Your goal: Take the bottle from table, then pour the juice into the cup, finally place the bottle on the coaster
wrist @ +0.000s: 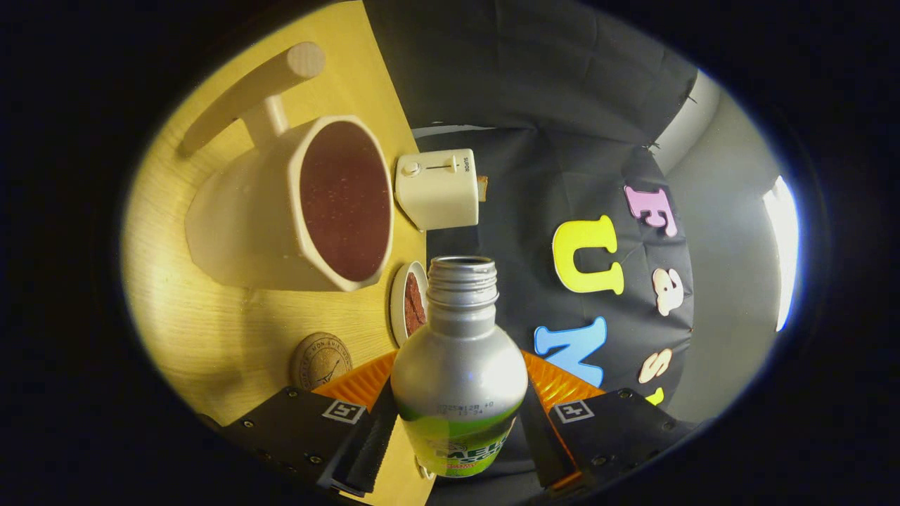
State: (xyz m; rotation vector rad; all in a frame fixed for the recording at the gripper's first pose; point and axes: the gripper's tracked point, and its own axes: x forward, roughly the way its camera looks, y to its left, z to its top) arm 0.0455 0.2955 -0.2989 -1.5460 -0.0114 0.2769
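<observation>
Gripping the bottle between both fingers, gripper closed on its lower body, a pad pressed to each flank at the label band. Bottle uncapped, threaded neck bare, mouth open and pointing ahead of the fingers, silver shoulder above a green label. View rolled, so the table stands on edge beside the bottle and the bottle lies tilted relative to it, well off upright. Beyond the bottle's mouth and to one side, the cup: a pale faceted mug with a dark reddish inside, opening turned toward the bottle, wooden handle sticking out from its far wall. No stream visible between bottle mouth and cup; whether the dark inside is liquid or glaze, cannot tell. Just beside the bottle's neck, between bottle and cup, a small white dish with something brown in it. Farther past the neck, a cream toaster with a slider on its face, standing at the table's edge. Near the bottle's shoulder on the table side, just ahead of one finger, a round cork coaster, bare, with a printed mark.
</observation>
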